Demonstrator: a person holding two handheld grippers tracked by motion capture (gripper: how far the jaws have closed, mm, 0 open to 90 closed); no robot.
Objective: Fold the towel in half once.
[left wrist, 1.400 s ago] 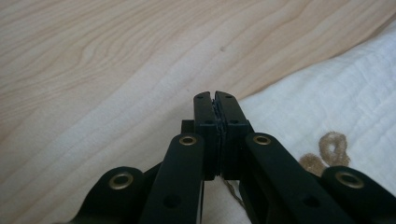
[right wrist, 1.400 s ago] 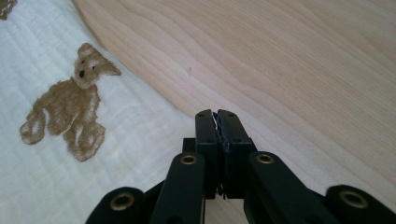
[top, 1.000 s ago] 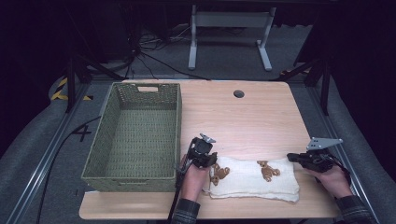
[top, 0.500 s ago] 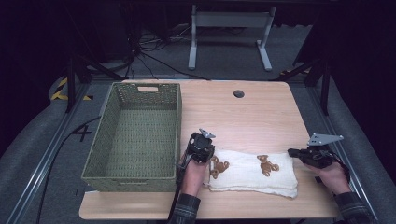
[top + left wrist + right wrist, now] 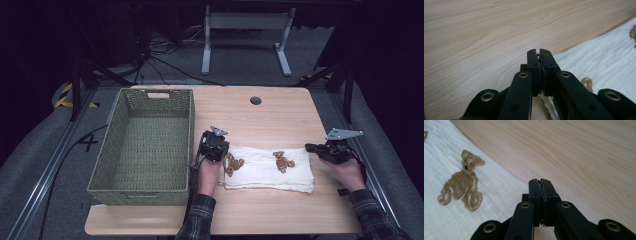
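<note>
My left tool is clenched on the left edge of the cloth, its jaws having just closed there. My right tool is clenched on the cloth's right edge. The cloth lies folded on the worktop, right of the basket, between both tools.

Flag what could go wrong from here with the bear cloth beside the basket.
1. Both the left gripper and the right gripper are shut at the cloth's ends, and neither plainly pinches fabric, so a lift may come up empty.
2. The cloth lies folded; catching one layer could unfold it.
3. The basket wall stands close to the left gripper and could be bumped.
</note>
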